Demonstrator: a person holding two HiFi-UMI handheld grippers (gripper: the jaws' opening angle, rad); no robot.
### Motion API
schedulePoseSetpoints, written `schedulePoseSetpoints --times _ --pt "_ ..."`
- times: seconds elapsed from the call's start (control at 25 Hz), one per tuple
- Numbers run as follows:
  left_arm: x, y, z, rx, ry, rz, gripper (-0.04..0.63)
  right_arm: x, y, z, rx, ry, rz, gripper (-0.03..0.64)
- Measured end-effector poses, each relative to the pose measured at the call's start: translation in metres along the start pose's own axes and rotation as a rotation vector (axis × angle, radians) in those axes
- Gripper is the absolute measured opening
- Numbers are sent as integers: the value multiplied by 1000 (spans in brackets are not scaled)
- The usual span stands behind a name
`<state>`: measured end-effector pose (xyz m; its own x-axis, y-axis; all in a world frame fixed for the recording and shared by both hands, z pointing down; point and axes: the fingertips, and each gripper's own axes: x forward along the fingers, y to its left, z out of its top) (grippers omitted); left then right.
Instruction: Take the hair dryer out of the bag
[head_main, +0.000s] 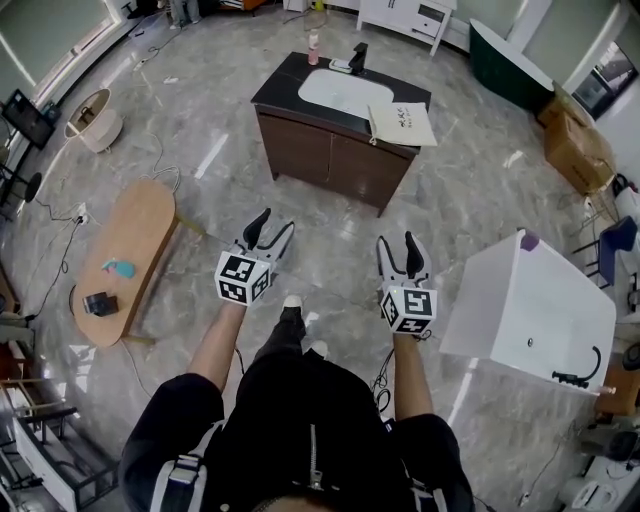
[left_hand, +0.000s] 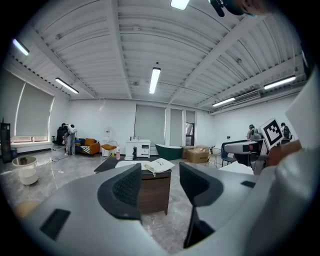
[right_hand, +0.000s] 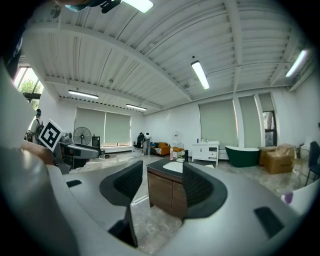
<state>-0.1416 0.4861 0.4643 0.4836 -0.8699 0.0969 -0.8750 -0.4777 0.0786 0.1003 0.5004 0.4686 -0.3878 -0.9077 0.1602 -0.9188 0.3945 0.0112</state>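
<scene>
From the head view, the task has not properly started. The left gripper (head_main: 275, 222) and right gripper (head_main: 397, 241) are held out level over the marble floor, both with jaws spread and nothing between them. They are well apart from the vanity cabinet (head_main: 330, 150) ahead. The pale bag (head_main: 402, 124) lies on the counter's right corner, beside the sink basin (head_main: 345, 92). It looks fairly flat and its mouth cannot be made out. No hair dryer shows, so it is presumably still inside (a guess from the task alone). The next move calls for walking up to the counter, pinning the bag with one gripper and reaching in with the other.

The left gripper view looks between two parted, empty pads at the cabinet, with the bag (left_hand: 160, 164) on its top. What the bag holds is hidden here too.

The right gripper view also shows wide, empty jaws framing the cabinet. The basin (right_hand: 175, 167) shows nothing in it, and the right-hand jaw largely covers the bag.
</scene>
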Motion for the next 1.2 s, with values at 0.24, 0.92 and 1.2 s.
schedulePoseSetpoints --times 0.24,0.92,1.2 --pt "29 12 1 8 -8 -14 242 28 -7 3 -14 3 1 247" --pt "170 119 23 39 18 -127 242 190 -34 37 -7 1 -69 253" --pt "209 155 29 24 16 -157 242 231 -33 43 -5 8 -84 258"
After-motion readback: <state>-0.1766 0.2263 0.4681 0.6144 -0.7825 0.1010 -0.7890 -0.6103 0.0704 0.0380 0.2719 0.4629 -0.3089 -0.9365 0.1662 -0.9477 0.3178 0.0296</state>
